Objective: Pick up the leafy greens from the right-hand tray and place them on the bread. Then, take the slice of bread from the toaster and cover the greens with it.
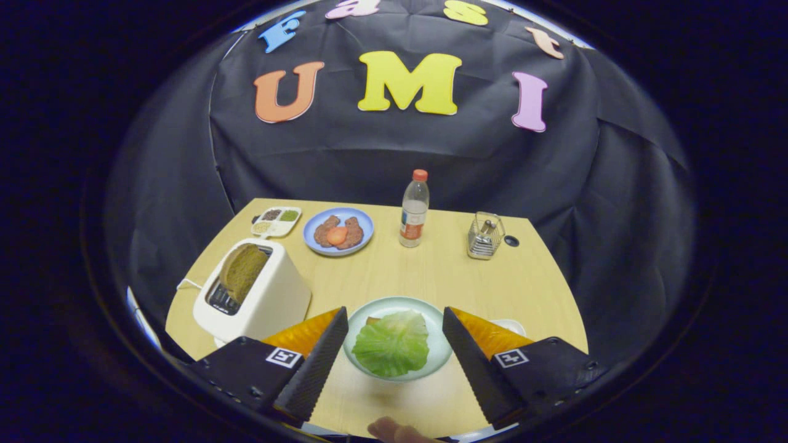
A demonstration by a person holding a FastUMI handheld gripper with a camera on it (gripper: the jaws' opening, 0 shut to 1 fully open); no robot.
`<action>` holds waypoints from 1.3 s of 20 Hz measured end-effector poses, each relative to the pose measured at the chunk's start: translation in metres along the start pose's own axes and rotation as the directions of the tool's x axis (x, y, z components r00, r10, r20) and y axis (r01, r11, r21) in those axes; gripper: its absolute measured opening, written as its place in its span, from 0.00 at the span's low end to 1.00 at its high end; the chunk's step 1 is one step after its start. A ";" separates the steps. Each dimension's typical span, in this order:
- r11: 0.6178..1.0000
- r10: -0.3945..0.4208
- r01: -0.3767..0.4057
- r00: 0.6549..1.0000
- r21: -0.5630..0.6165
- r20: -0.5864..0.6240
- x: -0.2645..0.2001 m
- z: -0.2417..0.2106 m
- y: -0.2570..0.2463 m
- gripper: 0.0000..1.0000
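Observation:
A green lettuce leaf (391, 344) lies on a pale green plate (441, 344), between my fingers. A brown corner of bread (372, 320) peeks out from under the leaf's far left edge. My gripper (394, 312) is open, its two black fingers standing either side of the plate and touching nothing. To the left stands a white toaster (271, 301) with a brown slice of bread (242, 271) sticking up out of its slot. The rim of a white tray (512, 324) shows just behind my right finger.
At the back of the wooden table are a small divided dish (277, 220), a blue plate (363, 237) with meat and a tomato slice, a water bottle (414, 209) and a wire holder (485, 235). A person's fingertip (394, 431) shows at the near edge.

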State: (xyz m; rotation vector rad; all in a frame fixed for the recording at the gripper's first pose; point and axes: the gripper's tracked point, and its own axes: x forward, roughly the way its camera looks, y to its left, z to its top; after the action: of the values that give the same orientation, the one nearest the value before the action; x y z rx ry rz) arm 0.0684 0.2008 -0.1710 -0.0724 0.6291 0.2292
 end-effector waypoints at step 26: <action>0.997 0.075 -0.078 0.987 -0.015 -0.142 0.054 0.016 0.211 0.93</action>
State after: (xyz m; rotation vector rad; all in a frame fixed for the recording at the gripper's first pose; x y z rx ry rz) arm 0.0705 0.4187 -0.1892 -0.0847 0.7718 0.3064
